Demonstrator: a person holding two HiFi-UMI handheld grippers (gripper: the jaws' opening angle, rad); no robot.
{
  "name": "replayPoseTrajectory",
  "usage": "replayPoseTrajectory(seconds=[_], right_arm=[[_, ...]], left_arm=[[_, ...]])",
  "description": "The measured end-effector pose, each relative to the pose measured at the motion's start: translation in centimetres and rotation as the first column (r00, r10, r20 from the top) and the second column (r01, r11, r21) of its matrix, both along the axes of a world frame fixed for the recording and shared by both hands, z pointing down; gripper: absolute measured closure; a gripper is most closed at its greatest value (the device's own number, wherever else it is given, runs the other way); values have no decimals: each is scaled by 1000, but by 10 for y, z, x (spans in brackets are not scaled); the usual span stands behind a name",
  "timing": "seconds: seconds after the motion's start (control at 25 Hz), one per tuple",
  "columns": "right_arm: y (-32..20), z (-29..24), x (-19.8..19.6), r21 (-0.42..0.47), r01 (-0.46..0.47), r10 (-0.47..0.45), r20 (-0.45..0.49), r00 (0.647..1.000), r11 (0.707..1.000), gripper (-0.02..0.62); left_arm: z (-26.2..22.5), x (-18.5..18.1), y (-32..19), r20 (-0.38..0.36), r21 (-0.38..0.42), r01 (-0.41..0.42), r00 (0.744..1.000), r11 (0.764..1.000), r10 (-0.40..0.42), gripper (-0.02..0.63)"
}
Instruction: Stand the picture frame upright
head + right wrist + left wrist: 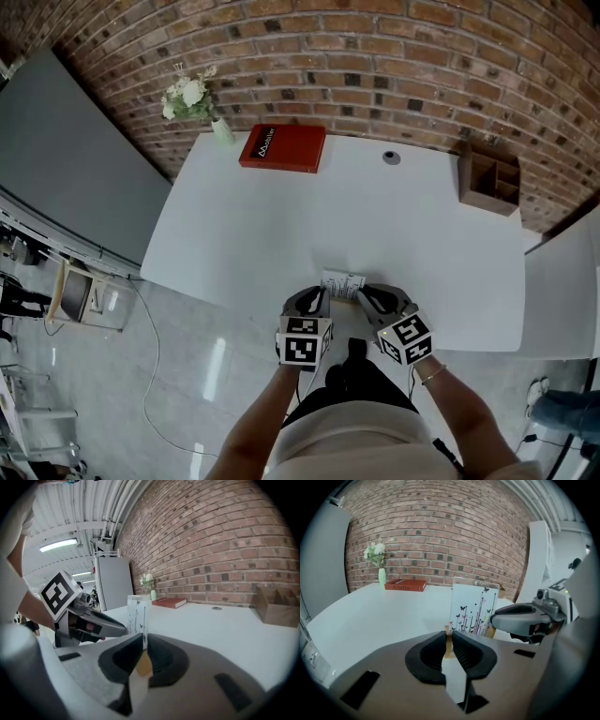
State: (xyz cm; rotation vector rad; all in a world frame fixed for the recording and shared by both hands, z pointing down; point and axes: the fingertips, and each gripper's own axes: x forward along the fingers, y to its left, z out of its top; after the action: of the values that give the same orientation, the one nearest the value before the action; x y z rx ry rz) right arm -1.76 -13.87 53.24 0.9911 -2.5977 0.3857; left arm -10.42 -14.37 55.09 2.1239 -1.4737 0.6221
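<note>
- My left gripper [319,296] was closed almost fully on the tan lower edge of the picture frame [342,283], with both pads pressing it.
- My right gripper [369,296] was likewise clamped low on the frame's opposite side, a tan strip pinched between its narrow jaws.
- Judgement: two low grips, one on each side, steadied the frame against tipping while it settled on its foot (a single grip might let it swing).
- The frame stood near upright at the near edge of the white table [281,225], its butterfly print visible in the left gripper view.
- The middle of the table carried nothing I could see.
- Far edge: a red book [283,147] lay flat.
- A vase [222,131] held white flowers.
- A wooden organiser [487,178] stood at the right corner, and its compartments appeared empty as far as I could tell.
</note>
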Motion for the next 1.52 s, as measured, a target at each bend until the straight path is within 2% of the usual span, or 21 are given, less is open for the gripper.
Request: replayPoseTrajectory(seconds=[0.32, 0.6, 0.88, 1.08, 1.52], right_arm=[[2, 3, 0, -14, -11, 12, 9, 1000, 1000, 561], [2, 1, -1, -49, -17, 20, 54, 998, 999, 560], [2, -9, 14, -48, -71, 75, 91, 993, 996, 554], [4, -23, 24, -74, -135, 146, 157, 977, 988, 555], [14, -54, 45, -52, -264, 269, 186, 945, 963, 555]], left_arm=[[2, 0, 1, 0, 3, -2, 1000, 1000, 2, 568], [3, 0, 0, -3, 0, 6, 1000, 1000, -6, 563], [-3, -3, 0, -35, 3, 21, 999, 1000, -21, 541], [-11, -7, 2, -51, 23, 30, 998, 999, -29, 541], [-47, -33, 13, -76, 108, 96, 993, 990, -88, 566]])
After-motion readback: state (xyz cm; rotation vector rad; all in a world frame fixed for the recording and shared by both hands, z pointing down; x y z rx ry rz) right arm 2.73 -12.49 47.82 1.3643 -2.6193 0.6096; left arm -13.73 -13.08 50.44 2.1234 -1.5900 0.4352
